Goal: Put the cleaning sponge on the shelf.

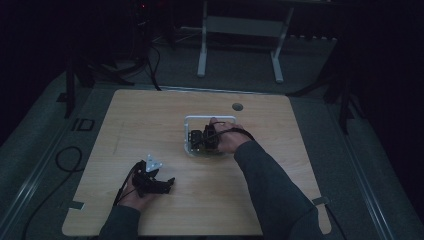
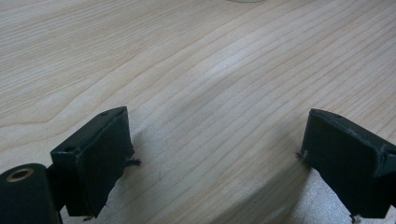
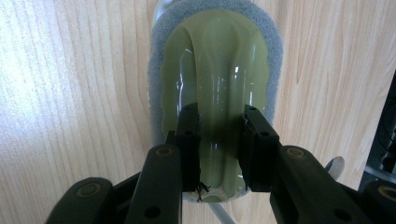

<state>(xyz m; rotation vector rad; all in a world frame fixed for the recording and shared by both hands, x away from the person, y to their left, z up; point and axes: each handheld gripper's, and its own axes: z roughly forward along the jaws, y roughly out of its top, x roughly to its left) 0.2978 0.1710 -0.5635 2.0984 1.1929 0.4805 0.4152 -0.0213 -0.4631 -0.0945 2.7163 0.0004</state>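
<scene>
The left gripper sat nearest the person, at the near left part of the wooden tabletop, low over the bare wood, held in the person's left hand. In the left gripper view its fingers stood wide apart with only wood grain between them, gripping nothing. Farther in, near the middle of the tabletop, the right gripper pointed downward into a clear rectangular tray, carried by the right hand on a dark-sleeved forearm. In the right gripper view the fingers were set partly closed on either side of the raised central ridge of a pale green scrubber handle, their pads against that ridge, so the handle was gripped. The handle was glossy and translucent, with a scalloped edge, and was seated on a grey-blue scrubbing pad that bordered it all round. The scrubber lay inside the tray, directly below the right gripper. Beyond the tray, a small dark round spot sat near the far edge of the tabletop.
</scene>
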